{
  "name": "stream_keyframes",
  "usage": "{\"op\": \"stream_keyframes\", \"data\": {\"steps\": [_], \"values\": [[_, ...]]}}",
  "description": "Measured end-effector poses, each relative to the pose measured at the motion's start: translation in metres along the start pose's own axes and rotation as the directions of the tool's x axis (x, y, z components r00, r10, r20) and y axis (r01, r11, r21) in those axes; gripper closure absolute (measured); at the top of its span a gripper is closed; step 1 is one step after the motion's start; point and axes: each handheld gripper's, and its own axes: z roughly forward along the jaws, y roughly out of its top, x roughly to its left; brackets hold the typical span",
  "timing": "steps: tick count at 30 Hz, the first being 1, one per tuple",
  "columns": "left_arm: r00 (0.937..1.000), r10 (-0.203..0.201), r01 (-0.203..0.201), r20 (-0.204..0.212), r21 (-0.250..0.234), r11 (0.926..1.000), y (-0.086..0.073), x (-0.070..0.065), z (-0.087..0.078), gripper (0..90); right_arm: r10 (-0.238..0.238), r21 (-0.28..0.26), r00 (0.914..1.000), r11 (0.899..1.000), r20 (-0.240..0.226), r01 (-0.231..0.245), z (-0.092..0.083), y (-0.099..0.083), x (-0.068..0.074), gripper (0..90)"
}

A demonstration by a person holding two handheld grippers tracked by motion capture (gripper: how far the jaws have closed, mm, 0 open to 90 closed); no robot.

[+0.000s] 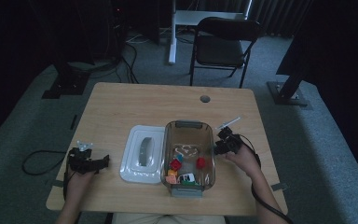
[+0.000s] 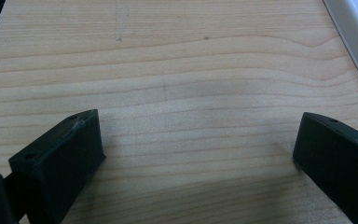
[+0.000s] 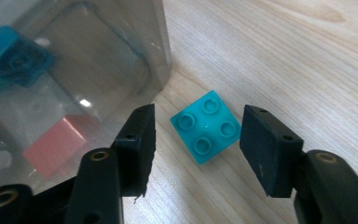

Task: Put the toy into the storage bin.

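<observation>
The right tool [image 3: 196, 140] hangs part open, a teal brick [image 3: 206, 126] untouched between its jaws, the clear bin [image 3: 74, 70] beside it.

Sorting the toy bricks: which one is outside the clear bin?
The teal four-stud brick, lying on the table between the right gripper's open jaws; the others sit inside the bin.

The high view looks forward and down over the whole light wooden tabletop [image 1: 121, 107]. The left gripper view sits close above bare wood. The right gripper view sits close beside the clear plastic rectangular container [image 3: 74, 56], also at the high view's centre [image 1: 209, 140].
</observation>
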Motion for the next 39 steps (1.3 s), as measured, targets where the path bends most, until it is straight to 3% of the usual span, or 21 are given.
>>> {"op": "stream_keyframes", "data": {"steps": [10,14,28,39], "values": [[1.0,0.0,0.0,0.0,0.0,1.0,0.0,0.0,0.0,2.0,0.002,0.039,0.9994,0.999,0.033,-0.004,0.011,-0.004,-0.002,48.1],[1.0,0.0,0.0,0.0,0.0,1.0,0.0,0.0,0.0,2.0,0.005,0.045,0.999,0.999,0.045,-0.007,0.014,-0.004,-0.005,55.8],[1.0,0.0,0.0,0.0,0.0,1.0,0.0,0.0,0.0,2.0,0.002,0.046,0.9967,0.999,0.081,-0.006,-0.001,-0.011,-0.011,58.5],[1.0,0.0,0.0,0.0,0.0,1.0,0.0,0.0,0.0,2.0,0.051,0.051,0.9942,0.997,0.095,-0.056,-0.013,-0.038,-0.022,57.6]]}}
